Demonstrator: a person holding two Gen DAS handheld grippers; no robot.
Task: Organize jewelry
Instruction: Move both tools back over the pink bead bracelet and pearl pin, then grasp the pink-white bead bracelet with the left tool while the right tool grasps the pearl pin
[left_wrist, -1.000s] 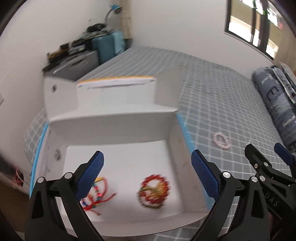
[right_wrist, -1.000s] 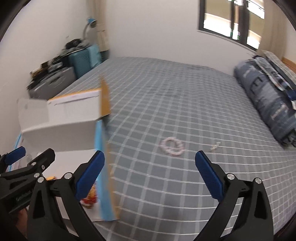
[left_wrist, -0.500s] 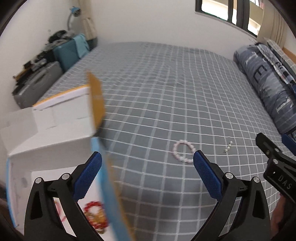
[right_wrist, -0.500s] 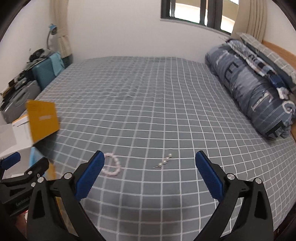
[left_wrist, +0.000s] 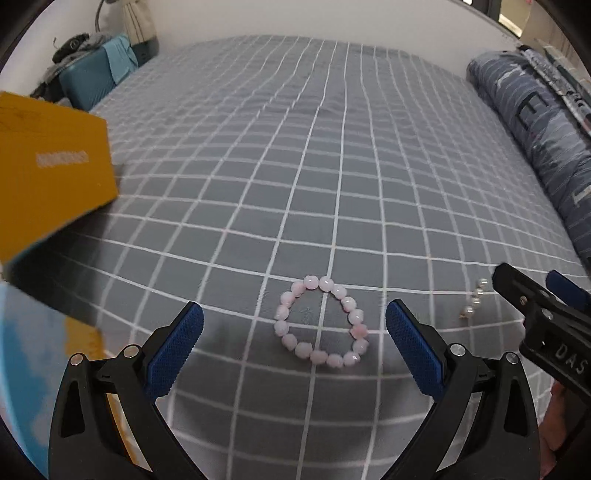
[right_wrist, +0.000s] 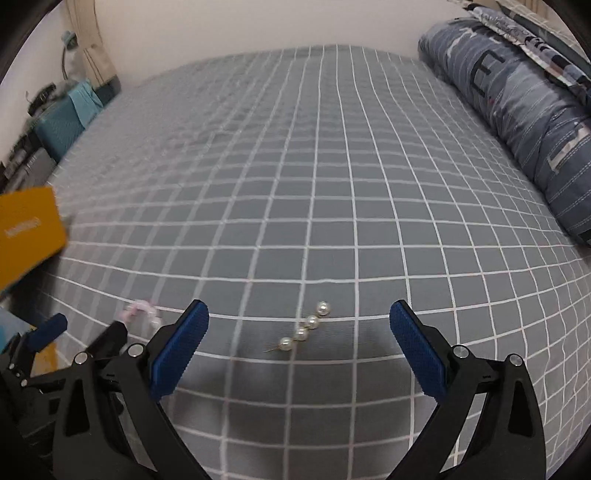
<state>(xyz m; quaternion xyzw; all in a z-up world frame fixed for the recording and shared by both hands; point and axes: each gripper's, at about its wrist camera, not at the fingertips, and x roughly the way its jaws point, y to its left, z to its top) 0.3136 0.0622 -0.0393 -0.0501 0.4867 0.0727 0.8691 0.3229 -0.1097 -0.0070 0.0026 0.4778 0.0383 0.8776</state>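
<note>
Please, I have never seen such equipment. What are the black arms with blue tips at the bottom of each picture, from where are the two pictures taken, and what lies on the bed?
There is no machine here. A person holds one hand tool in each hand, and each has a wide-angle camera looking forward along its two blue-padded fingers.

In the left camera's picture, the left tool stands open over a pink bead bracelet on the grey checked bed cover. The other tool shows at the right edge.

In the right camera's picture, the right tool stands open over a pearl pin with four pearls.

A yellow box flap shows on the left, and a rolled blue quilt on the right. Neither tool holds anything.
</note>
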